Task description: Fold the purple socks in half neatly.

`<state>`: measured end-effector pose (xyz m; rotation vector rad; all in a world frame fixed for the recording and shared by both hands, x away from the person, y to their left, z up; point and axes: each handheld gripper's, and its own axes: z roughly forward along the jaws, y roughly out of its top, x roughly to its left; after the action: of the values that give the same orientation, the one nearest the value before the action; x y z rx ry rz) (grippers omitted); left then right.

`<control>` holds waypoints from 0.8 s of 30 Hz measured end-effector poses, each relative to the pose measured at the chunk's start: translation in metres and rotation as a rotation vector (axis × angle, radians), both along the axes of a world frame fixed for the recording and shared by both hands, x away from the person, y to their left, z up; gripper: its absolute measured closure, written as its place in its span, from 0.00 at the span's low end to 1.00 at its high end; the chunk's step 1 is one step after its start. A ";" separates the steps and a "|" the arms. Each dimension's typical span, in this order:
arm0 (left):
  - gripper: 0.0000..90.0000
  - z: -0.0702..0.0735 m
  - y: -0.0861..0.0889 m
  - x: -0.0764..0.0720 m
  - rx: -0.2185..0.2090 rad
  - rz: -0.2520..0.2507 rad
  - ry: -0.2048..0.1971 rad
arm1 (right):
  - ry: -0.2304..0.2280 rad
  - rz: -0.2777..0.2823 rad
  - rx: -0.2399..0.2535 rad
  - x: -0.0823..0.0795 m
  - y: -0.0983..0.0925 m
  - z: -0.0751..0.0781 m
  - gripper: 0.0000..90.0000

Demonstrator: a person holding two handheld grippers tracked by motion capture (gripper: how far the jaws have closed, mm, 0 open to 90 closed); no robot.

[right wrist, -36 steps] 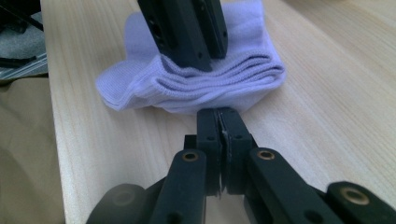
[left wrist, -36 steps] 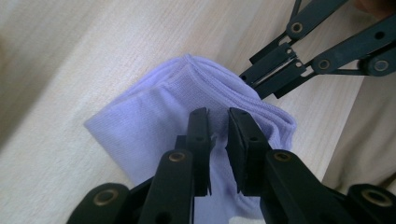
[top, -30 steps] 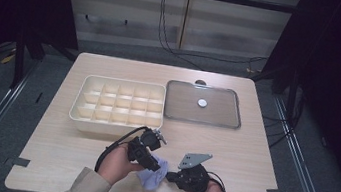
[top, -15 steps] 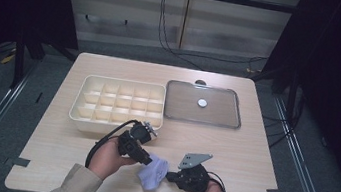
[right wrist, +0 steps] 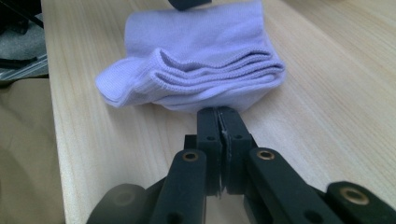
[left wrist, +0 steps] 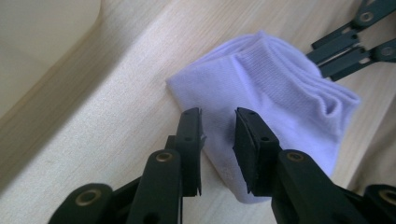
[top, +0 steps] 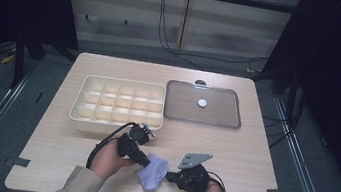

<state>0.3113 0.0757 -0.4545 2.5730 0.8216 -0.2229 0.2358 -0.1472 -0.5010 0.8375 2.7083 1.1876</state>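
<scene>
A folded lilac sock [top: 152,172] was seen near the desk's [top: 251,153] front edge; the right gripper [right wrist: 218,122] was closed against its hem, seemingly pinching it; the left gripper [left wrist: 217,135] was held open above it; a deeper bite would likely be steadier.

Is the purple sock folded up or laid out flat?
Folded: the sock shows several stacked layers at its edge on the table.

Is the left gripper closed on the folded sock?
No: in the left gripper view the left gripper stands open, with the sock showing through the gap between its jaws.
</scene>
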 end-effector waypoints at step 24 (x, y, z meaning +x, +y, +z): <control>0.81 -0.013 0.001 0.000 0.060 0.033 -0.001 | 0.000 -0.003 -0.006 -0.001 0.000 0.001 0.97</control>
<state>0.3115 0.0764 -0.4679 2.6129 0.8830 -0.1896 0.2351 -0.1467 -0.5005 0.8405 2.7084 1.1786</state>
